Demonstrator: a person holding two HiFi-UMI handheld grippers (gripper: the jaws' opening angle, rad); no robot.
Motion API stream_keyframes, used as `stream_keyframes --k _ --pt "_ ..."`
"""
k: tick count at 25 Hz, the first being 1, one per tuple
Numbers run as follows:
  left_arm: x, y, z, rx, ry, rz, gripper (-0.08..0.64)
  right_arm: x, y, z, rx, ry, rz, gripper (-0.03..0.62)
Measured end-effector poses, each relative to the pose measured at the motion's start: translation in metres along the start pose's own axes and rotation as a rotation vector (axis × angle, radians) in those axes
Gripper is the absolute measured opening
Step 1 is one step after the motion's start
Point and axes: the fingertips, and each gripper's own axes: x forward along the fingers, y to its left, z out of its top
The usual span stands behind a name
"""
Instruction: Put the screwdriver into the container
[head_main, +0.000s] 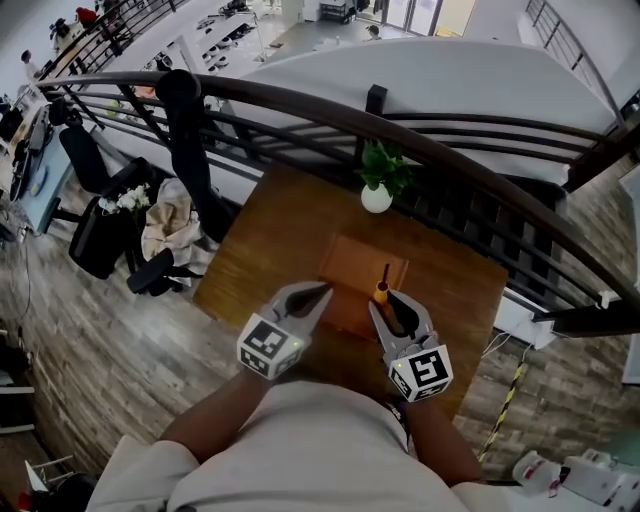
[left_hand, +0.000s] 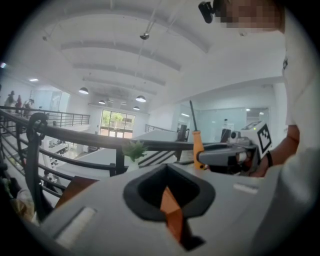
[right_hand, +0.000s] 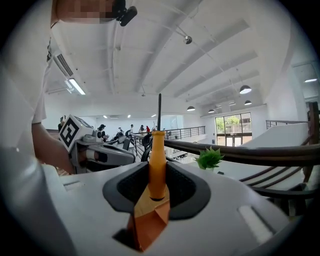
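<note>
A screwdriver (head_main: 382, 290) with an orange handle and thin black shaft stands between the jaws of my right gripper (head_main: 386, 306), which is shut on the handle. The shaft points away from me, over the near right corner of the shallow orange-brown container (head_main: 350, 262) lying on the wooden table (head_main: 265, 245). In the right gripper view the handle (right_hand: 157, 165) rises upright from the right gripper (right_hand: 156, 194). My left gripper (head_main: 321, 293) hovers at the container's near left edge, jaws together with nothing in them. The left gripper view shows the screwdriver (left_hand: 198, 145) beside it to the right.
A small potted plant (head_main: 378, 182) in a white pot stands at the table's far edge. A dark curved railing (head_main: 300, 103) runs just behind the table. Left of the table are a chair and a heap of cloth (head_main: 165, 228) on the wooden floor.
</note>
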Motion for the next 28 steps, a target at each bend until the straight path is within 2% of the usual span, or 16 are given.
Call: stream_keyframes --k 12,28 --pt "0.018 0.014 -0.039 -0.014 0.071 -0.051 0.003 0.026 -0.026 -0.066 -0.201 0.190 -0.014 0.117" --pt "0.040 0.045 -0.111 -0.112 0.189 -0.085 0.003 0.057 -0.041 -0.166 -0.236 0.438 0.030 0.117"
